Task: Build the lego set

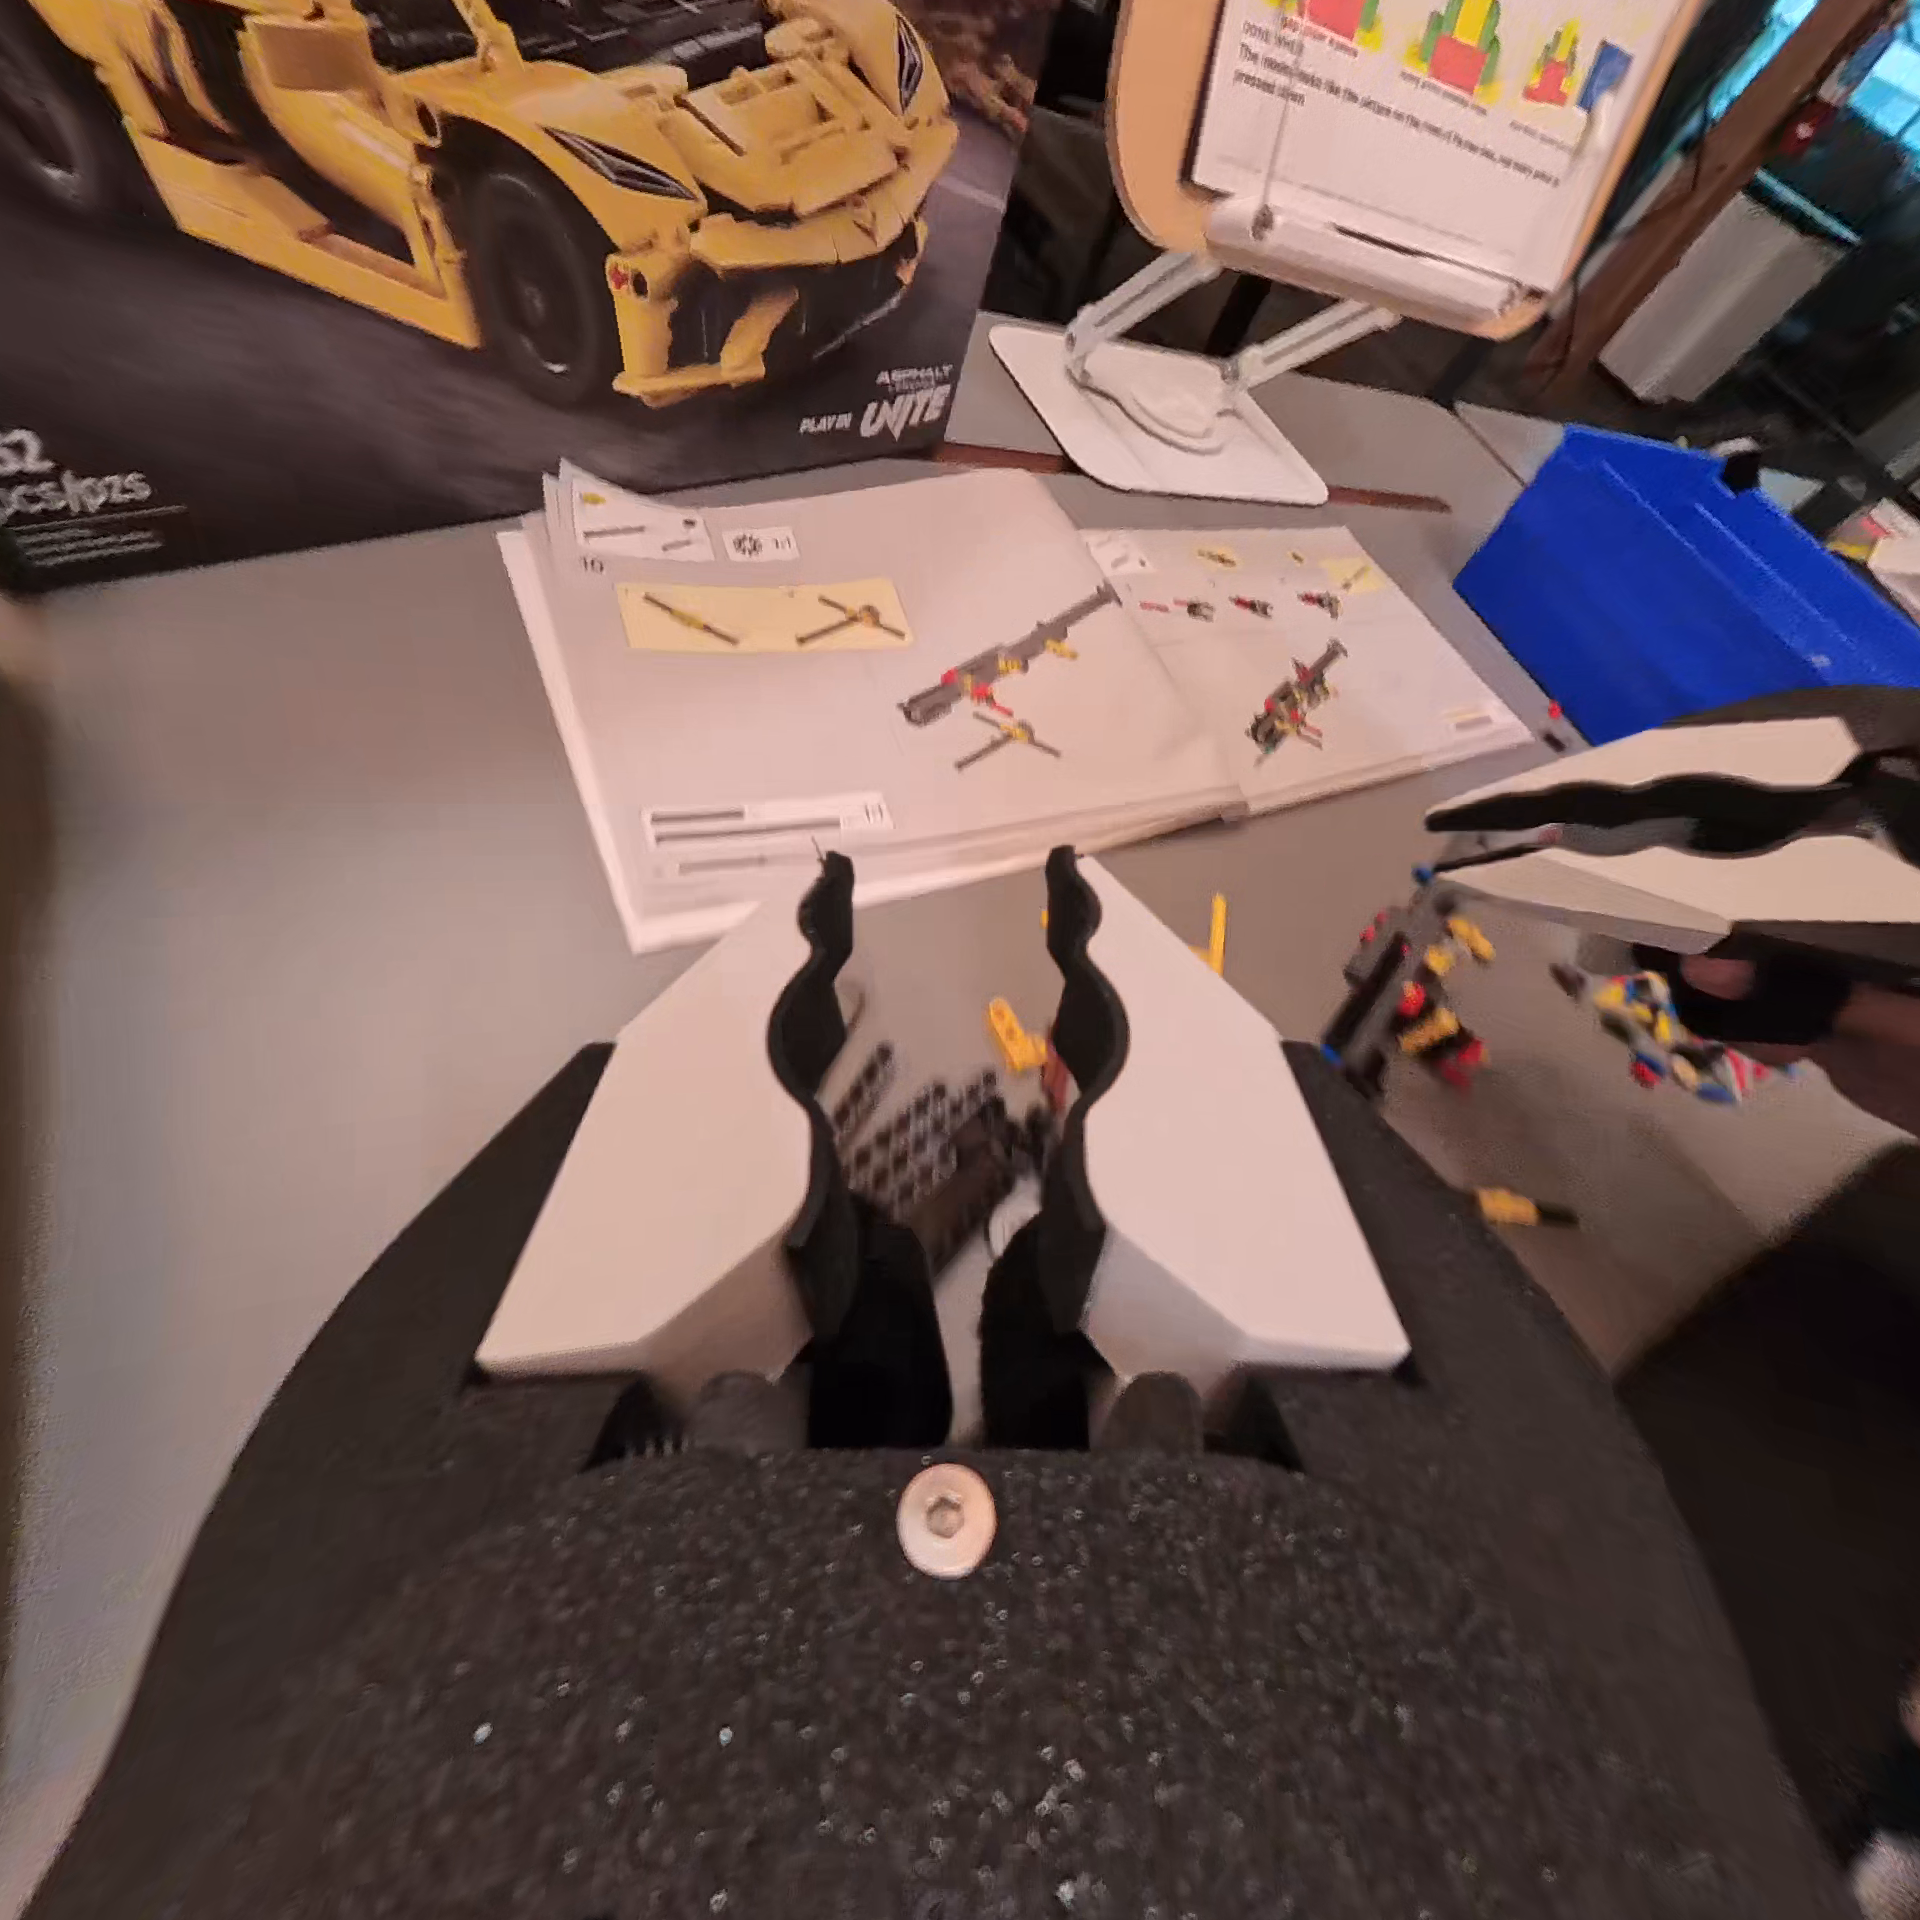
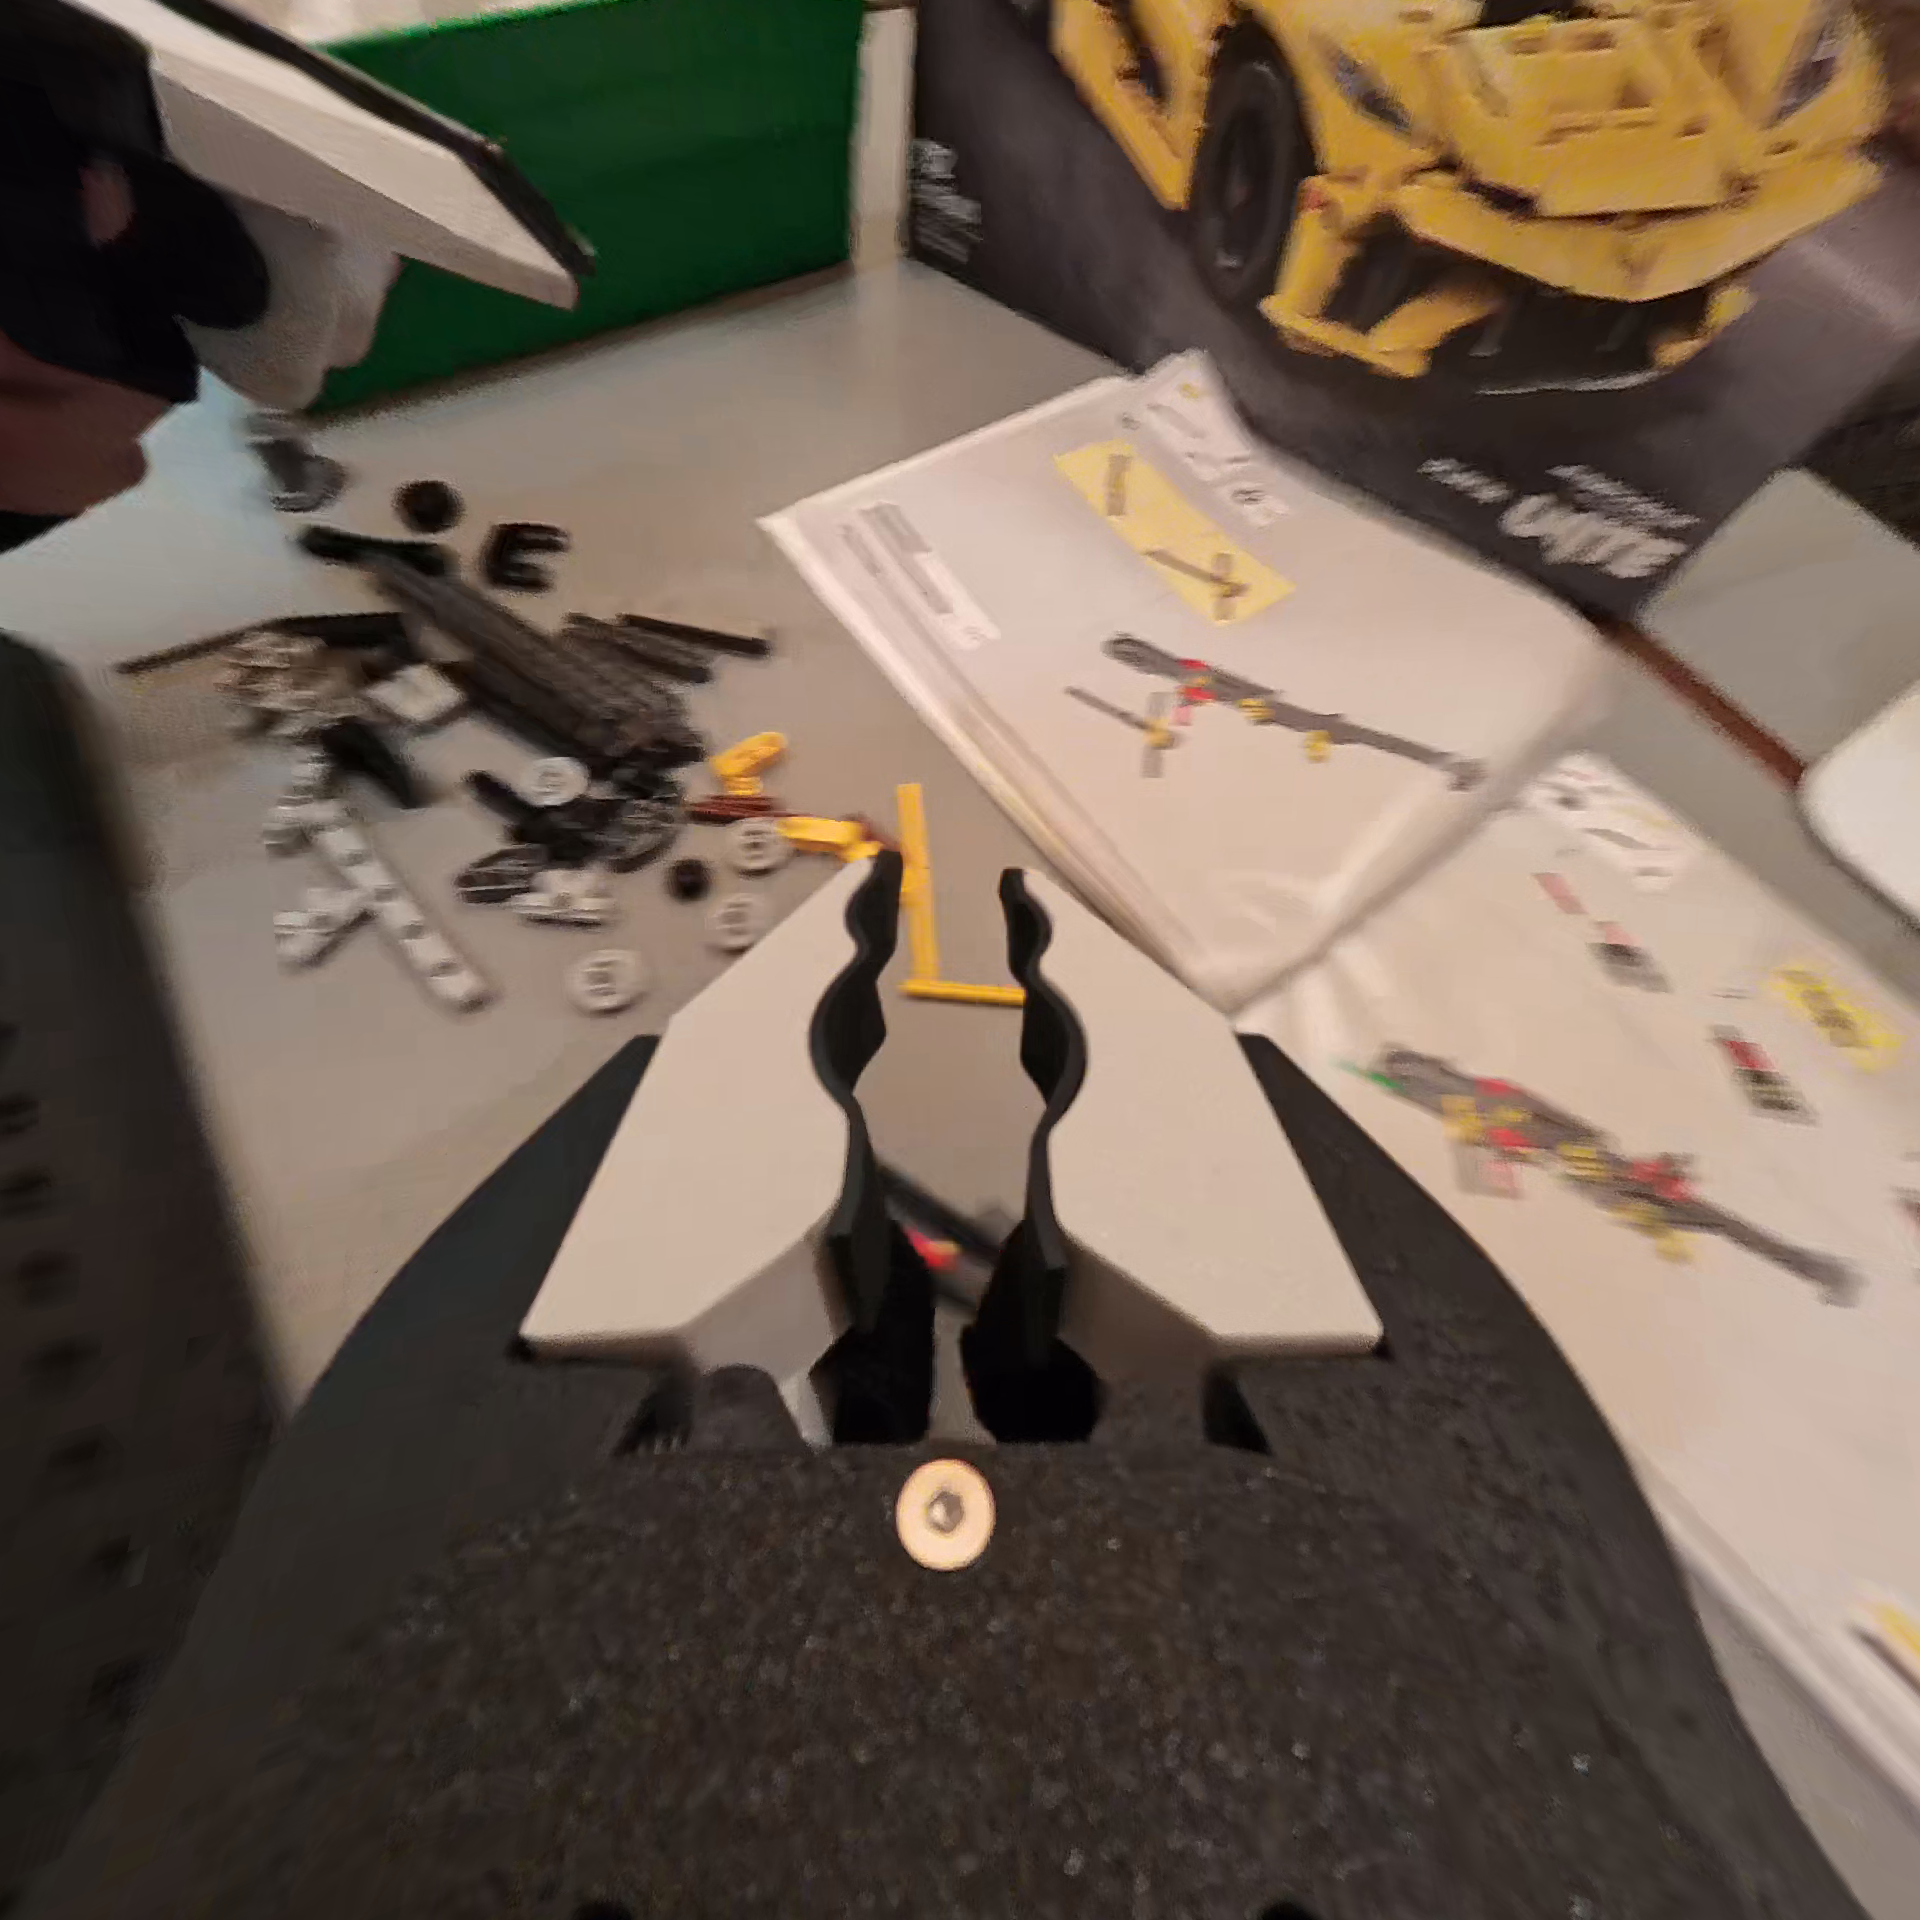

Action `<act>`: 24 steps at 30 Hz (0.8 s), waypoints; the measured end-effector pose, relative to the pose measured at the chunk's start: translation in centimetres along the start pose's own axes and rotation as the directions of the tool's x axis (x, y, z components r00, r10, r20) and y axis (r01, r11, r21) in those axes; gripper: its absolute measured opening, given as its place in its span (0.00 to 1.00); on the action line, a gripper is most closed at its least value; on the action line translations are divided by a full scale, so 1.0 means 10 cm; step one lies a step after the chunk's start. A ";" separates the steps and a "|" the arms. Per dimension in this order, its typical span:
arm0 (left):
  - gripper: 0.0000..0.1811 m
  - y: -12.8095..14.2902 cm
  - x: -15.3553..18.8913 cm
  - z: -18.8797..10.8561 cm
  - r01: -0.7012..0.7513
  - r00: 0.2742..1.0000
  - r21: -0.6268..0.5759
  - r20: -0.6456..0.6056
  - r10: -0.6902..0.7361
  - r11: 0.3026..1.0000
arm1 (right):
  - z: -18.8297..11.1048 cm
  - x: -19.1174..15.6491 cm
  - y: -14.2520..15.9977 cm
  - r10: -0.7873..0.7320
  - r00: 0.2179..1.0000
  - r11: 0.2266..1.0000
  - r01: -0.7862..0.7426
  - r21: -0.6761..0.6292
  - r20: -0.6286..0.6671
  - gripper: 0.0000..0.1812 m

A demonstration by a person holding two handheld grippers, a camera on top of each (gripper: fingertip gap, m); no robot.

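Note:
My left gripper is open and empty, held above a pile of loose black pieces and a small yellow piece. My right gripper is open and empty above a yellow L-shaped piece that lies on the grey table. The right gripper also shows in the left wrist view, hovering over a dark grey partial assembly with red and yellow parts. The left gripper shows at the top left of the right wrist view. The open instruction booklet lies beyond both.
The set's box with a yellow car picture stands at the back. A blue bin is at the right, a green bin at the left, and a document stand behind the booklet. Loose black and white pieces and coloured pieces lie scattered. Across from one pair of fingers to the other is roughly 15 cm.

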State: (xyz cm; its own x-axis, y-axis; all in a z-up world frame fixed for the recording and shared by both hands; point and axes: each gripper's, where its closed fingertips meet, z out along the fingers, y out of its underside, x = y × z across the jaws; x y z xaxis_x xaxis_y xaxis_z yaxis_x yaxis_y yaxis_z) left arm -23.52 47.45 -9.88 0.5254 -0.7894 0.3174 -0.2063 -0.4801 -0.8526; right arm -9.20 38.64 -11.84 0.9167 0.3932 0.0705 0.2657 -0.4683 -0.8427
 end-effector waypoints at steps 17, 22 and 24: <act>0.19 -0.12 -0.35 0.52 -0.052 0.998 0.178 0.051 0.044 0.983 | -0.06 0.71 0.19 0.239 0.971 0.942 -0.236 0.238 0.013 0.13; 0.19 -0.05 -0.36 0.54 -0.128 0.988 0.143 0.104 0.114 0.981 | -0.01 0.76 0.30 0.193 0.981 0.964 -0.183 0.193 -0.032 0.12; 0.18 -0.02 -0.39 0.55 -0.186 0.973 0.115 0.156 0.167 0.976 | -0.03 0.76 0.28 0.206 0.978 0.959 -0.197 0.204 -0.021 0.12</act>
State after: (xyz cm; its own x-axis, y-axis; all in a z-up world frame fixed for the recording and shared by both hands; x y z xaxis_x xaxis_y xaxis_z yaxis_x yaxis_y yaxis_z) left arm -20.98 52.72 -13.18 0.6058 -0.7892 0.1013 -0.2039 -0.2771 -0.9390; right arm -1.44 40.05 -13.51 0.9579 0.2715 -0.0930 0.0130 -0.3648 -0.9310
